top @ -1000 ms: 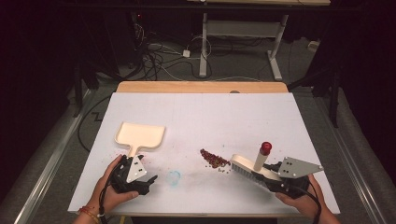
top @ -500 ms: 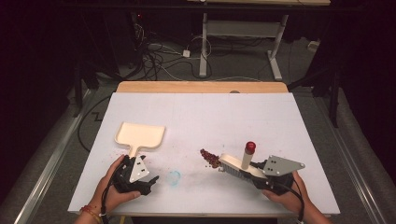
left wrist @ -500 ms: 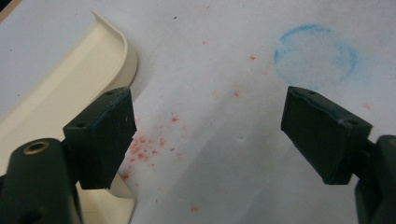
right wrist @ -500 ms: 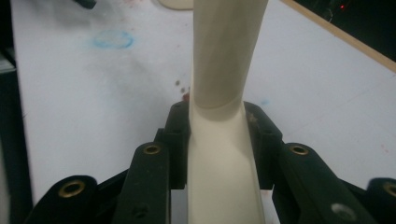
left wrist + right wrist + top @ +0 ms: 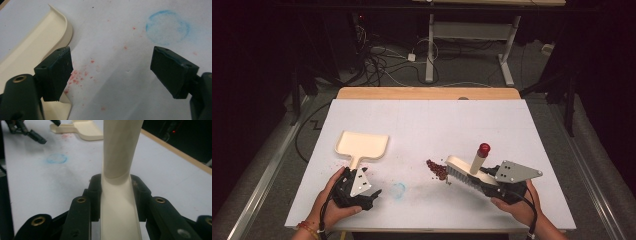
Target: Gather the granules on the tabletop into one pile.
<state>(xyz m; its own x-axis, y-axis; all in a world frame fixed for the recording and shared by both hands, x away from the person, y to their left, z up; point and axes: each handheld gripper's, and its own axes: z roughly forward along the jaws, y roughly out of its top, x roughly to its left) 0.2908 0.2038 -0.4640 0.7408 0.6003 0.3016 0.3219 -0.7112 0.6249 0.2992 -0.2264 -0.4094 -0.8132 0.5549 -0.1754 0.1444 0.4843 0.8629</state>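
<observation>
The right gripper is pinching the cream handle of a hand brush, its two black jaws pressing against both sides of the handle in the right gripper view. In the high view the brush is lying low over the white table, with its bristle edge touching a small pile of dark red crumbs and its red-capped handle end pointing up and away. The person's right hand is gripping the tool body near the table's front edge. The left gripper is resting near the front left of the table with its jaws spread apart and nothing between them; the left gripper view is showing bare table surface and faint red specks in the gap. The cream dustpan is lying flat on the table just beyond the left gripper, its handle pointing toward the person's left hand, and its curved wall is sitting beside the left jaw. A pale blue ring mark is lying on the table between the two grippers, well apart from the crumbs.
</observation>
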